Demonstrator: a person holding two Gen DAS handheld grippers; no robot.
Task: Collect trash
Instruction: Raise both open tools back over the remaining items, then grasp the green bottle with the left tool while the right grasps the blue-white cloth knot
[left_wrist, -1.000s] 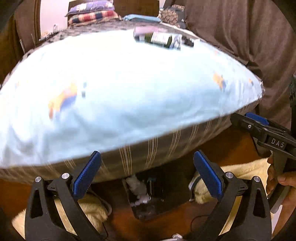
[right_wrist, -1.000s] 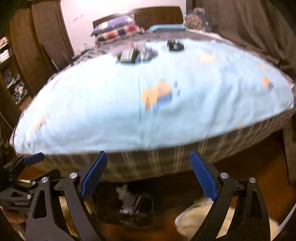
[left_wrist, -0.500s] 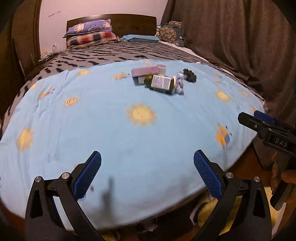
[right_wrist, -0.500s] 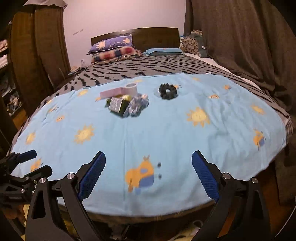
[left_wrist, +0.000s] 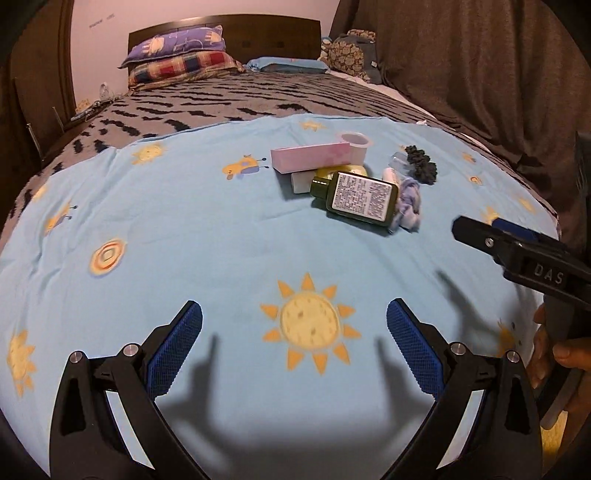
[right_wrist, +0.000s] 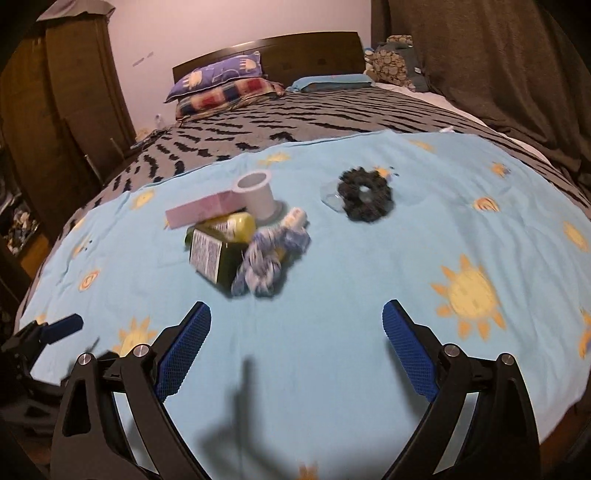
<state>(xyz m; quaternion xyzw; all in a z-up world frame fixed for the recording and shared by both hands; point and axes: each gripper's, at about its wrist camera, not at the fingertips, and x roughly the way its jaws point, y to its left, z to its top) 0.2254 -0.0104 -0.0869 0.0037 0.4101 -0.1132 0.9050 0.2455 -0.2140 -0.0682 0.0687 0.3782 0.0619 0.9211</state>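
A small pile lies on the light blue sheet: a dark green bottle on its side, a pink box, a small pale cup, a crumpled blue-white wad and a black scrunchie. In the right wrist view I see the bottle, box, cup, wad and scrunchie. My left gripper is open and empty above the sheet, short of the pile. My right gripper is open and empty, closer to the pile.
The sheet covers the foot of a bed with a grey zigzag blanket. Pillows lean on the headboard. A dark curtain hangs on the right and a wooden wardrobe stands on the left.
Both grippers rose from below the bed's edge to above the sheet and moved forward toward the pile. The dark bin on the floor has dropped out of view.
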